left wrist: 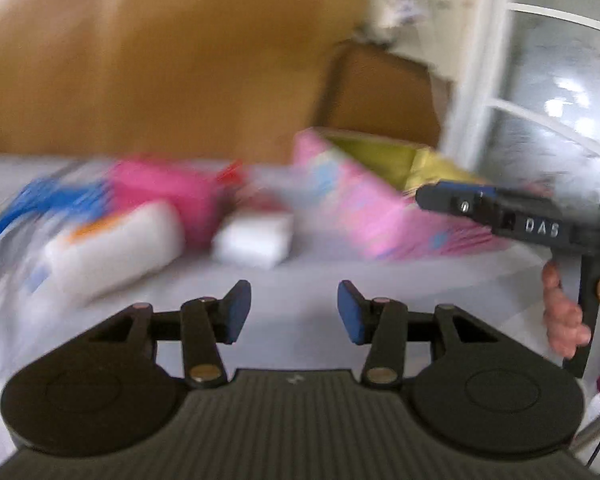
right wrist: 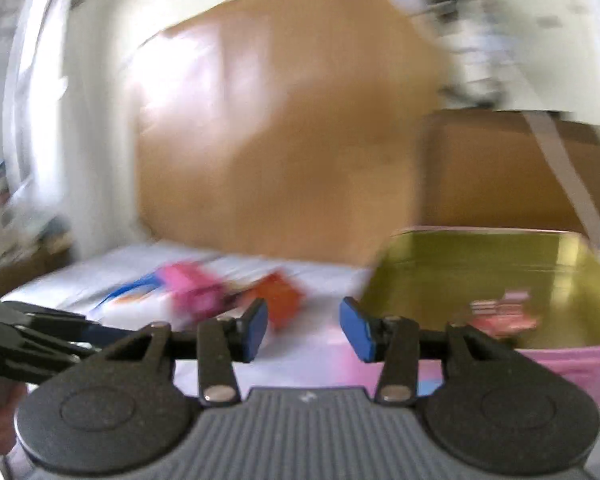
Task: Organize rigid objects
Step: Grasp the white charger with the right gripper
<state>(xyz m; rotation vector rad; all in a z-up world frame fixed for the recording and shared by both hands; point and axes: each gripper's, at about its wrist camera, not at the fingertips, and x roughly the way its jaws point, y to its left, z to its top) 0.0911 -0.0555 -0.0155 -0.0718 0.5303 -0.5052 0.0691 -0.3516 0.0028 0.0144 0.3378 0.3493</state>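
Note:
Both views are motion-blurred. My left gripper (left wrist: 294, 310) is open and empty above the white sheet. Beyond it lie a white block (left wrist: 254, 238), a larger white pack (left wrist: 116, 246), a pink item (left wrist: 168, 192) and blue-printed packaging (left wrist: 40, 204). A pink tin with a gold inside (left wrist: 352, 200) stands to the right. My right gripper (right wrist: 304, 328) is open and empty beside that tin (right wrist: 480, 268), which holds a small red item (right wrist: 504, 314). An orange item (right wrist: 282, 296) and a pink item (right wrist: 194, 288) lie ahead of it. The right gripper also shows in the left wrist view (left wrist: 432, 198).
Large cardboard boxes (left wrist: 160, 60) stand behind the sheet, another (right wrist: 500, 168) behind the tin. A white frame (left wrist: 480, 60) rises at the right. The left gripper body (right wrist: 40, 340) crosses the lower left of the right wrist view.

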